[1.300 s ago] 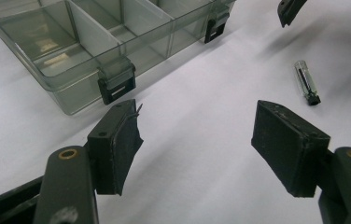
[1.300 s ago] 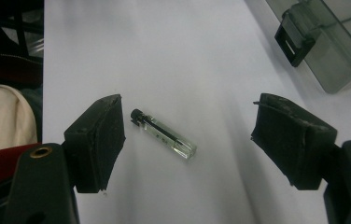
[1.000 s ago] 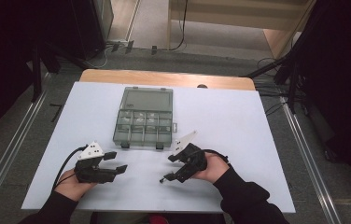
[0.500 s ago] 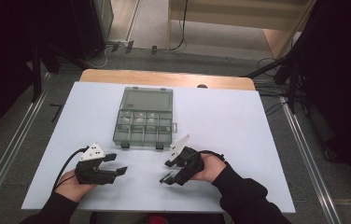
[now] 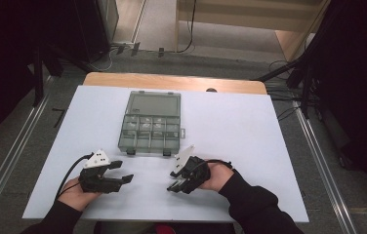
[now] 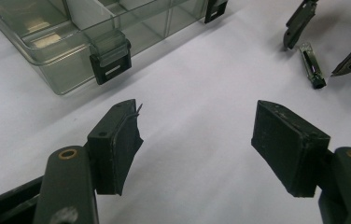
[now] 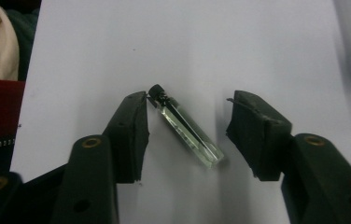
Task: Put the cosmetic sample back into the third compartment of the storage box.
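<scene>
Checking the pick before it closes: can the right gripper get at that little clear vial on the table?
Probably yes. The vial lies on the bare table between the right gripper's jaws, which have just been closing around it; the pads don't press it yet, and nothing blocks them.

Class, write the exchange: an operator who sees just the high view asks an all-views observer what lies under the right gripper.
Operator: What is under the right gripper?
Observer: A small clear tube with a black cap lies flat on the table, between the fingers.
Operator: Is it gripped yet?
Observer: No. The fingers have just been closing, but a gap shows beside the tube and the pads do not press it.
Operator: And the left gripper?
Observer: Its fingers stand wide apart with nothing between them, and a latch of the clear box is just ahead.
</scene>
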Demonstrator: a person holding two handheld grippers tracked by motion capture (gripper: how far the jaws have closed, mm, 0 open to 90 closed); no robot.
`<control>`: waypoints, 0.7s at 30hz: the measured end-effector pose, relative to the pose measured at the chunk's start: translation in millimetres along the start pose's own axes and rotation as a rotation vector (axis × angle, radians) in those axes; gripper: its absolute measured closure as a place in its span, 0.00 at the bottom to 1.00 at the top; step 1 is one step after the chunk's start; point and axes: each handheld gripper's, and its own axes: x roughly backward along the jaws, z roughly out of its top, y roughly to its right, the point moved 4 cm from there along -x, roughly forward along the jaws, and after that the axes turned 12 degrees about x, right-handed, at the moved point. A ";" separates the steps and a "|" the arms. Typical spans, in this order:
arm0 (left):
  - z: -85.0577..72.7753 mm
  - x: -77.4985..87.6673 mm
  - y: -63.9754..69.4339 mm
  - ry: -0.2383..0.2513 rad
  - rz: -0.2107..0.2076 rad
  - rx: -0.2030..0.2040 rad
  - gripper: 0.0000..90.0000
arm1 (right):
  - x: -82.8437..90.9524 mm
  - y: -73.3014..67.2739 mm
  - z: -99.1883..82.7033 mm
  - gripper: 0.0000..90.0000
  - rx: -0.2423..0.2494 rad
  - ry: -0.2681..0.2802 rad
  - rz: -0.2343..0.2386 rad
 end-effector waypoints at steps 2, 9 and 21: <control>-0.1 -0.2 -0.2 0.000 0.001 0.002 0.35 | 0.0 -1.9 0.6 0.57 0.007 -0.006 -0.003; -0.2 -0.3 0.0 -0.002 -0.002 0.003 0.35 | -0.3 -3.2 0.0 0.68 0.051 -0.013 -0.039; -0.5 -0.9 -0.4 -0.007 -0.002 0.005 0.35 | 0.3 -4.6 0.0 0.90 0.047 -0.010 -0.013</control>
